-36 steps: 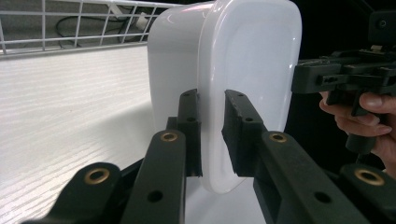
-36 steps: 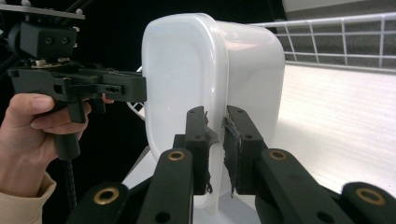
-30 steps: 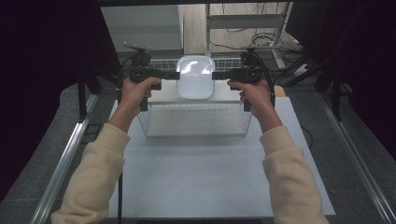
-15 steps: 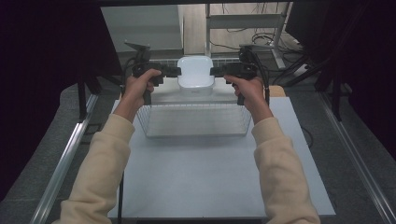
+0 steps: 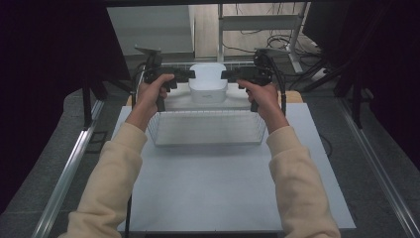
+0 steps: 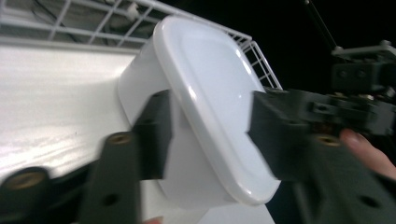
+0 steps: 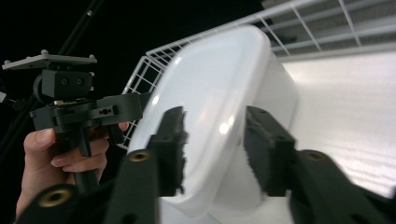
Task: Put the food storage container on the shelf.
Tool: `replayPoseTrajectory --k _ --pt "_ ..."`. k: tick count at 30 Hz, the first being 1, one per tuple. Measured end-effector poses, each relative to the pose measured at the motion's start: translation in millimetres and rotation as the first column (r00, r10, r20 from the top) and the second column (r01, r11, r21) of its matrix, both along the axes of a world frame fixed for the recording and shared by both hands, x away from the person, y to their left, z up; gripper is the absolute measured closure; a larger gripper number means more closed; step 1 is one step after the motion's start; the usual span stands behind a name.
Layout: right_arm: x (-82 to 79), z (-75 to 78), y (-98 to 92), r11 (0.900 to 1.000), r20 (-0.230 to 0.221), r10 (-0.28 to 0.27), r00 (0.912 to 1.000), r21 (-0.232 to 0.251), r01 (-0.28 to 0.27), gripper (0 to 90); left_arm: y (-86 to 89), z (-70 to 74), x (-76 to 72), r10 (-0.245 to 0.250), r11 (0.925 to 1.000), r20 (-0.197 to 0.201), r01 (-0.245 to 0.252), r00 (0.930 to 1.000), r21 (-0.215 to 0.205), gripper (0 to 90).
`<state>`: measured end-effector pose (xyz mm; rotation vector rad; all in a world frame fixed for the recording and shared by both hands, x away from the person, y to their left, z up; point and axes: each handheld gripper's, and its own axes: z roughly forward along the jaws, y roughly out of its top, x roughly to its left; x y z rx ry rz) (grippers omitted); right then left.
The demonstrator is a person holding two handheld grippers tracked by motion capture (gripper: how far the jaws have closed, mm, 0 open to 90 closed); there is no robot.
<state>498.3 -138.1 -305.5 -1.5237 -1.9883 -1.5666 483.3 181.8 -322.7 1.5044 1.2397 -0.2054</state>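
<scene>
the white box sits at the far end of the wire basket, down inside it, on the bench. a second ago it hung higher, above the basket, held from both sides. now it has come down and looks set on the basket floor.

the left gripper is just left of the box and the right gripper is just right of it. both sets of fingers have just been opening. in the left gripper view the fingers stand about half open, with the edge of the box lid between them, and a gap shows beside the lid. in the right gripper view the fingers stand about half open too, with the other edge of the lid between them. they do not seem to press on it any more.

so the box looks let go and put away in the basket. i think the putting-in step is done. next, both hands can pull back from the box, straight out to the sides, so the fingers do not bump it or tip it.
</scene>
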Motion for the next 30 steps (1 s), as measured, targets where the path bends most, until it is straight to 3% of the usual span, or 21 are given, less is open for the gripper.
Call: replayPoseTrajectory --k 3,4,5,6,7,8,9,10,12,15,24,30 --pt "-11.4 10.0 1.1 0.999 0.097 -0.001 0.9952 -0.044 0.005 41.6 0.4 5.7 -7.2 0.002 0.9992 0.046 -0.004 0.9989 0.041 36.9" --pt "-19.3 16.5 0.3 0.997 0.142 0.007 0.9898 -0.072 0.003 38.1 1.9 8.8 -13.1 0.001 0.9987 0.059 -0.004 0.9982 0.052 34.1" --pt "-19.3 16.5 0.3 0.997 0.142 0.007 0.9898 -0.072 0.003 38.1 1.9 8.8 -13.1 0.001 0.9987 0.059 -0.004 0.9982 0.052 33.4" --pt "-27.1 21.8 -1.5 0.995 0.185 0.027 0.9824 -0.100 -0.008 35.6 3.5 10.9 -18.0 -0.001 0.9981 0.071 -0.004 0.9974 0.062 32.9" --pt "-27.1 21.8 -1.5 0.995 0.185 0.027 0.9824 -0.100 -0.008 35.6 4.3 12.0 -21.2 0.000 0.9977 0.080 -0.005 0.9968 0.068 32.9" --pt "-34.6 26.0 -3.2 0.991 0.221 0.047 0.9742 -0.131 -0.018 33.9 5.5 14.0 -26.7 0.002 0.9966 0.094 -0.009 0.9956 0.082 32.1" --pt "-34.6 26.0 -3.2 0.991 0.221 0.047 0.9742 -0.131 -0.018 33.9 6.2 15.1 -30.1 0.003 0.9957 0.100 -0.012 0.9949 0.092 32.1" --pt "-43.2 28.3 -5.5 0.985 0.259 0.071 0.9631 -0.168 -0.028 32.5 7.9 17.0 -36.9 0.001 0.9931 0.113 -0.014 0.9936 0.116 31.0" --pt "-45.1 28.5 -5.9 0.984 0.264 0.077 0.9614 -0.175 -0.030 32.3 9.0 19.0 -45.0 0.003 0.9903 0.128 -0.020 0.9918 0.138 30.6" --pt "-57.6 26.2 -9.1 0.973 0.295 0.103 0.9499 -0.227 -0.035 30.7 10.3 21.6 -59.1 -0.018 0.9837 0.161 -0.011 0.9868 0.180 29.7" --pt "-76.6 12.8 -21.0 0.968 0.326 0.114 0.9384 -0.248 -0.031 29.3 11.6 17.0 -97.8 -0.050 0.9754 0.231 -0.002 0.9718 0.220 28.6" --pt "-98.9 1.2 -35.9 0.968 0.352 0.115 0.9287 -0.250 -0.026 29.3 14.0 6.5 -119.7 -0.049 0.9635 0.255 -0.022 0.9657 0.267 28.6"
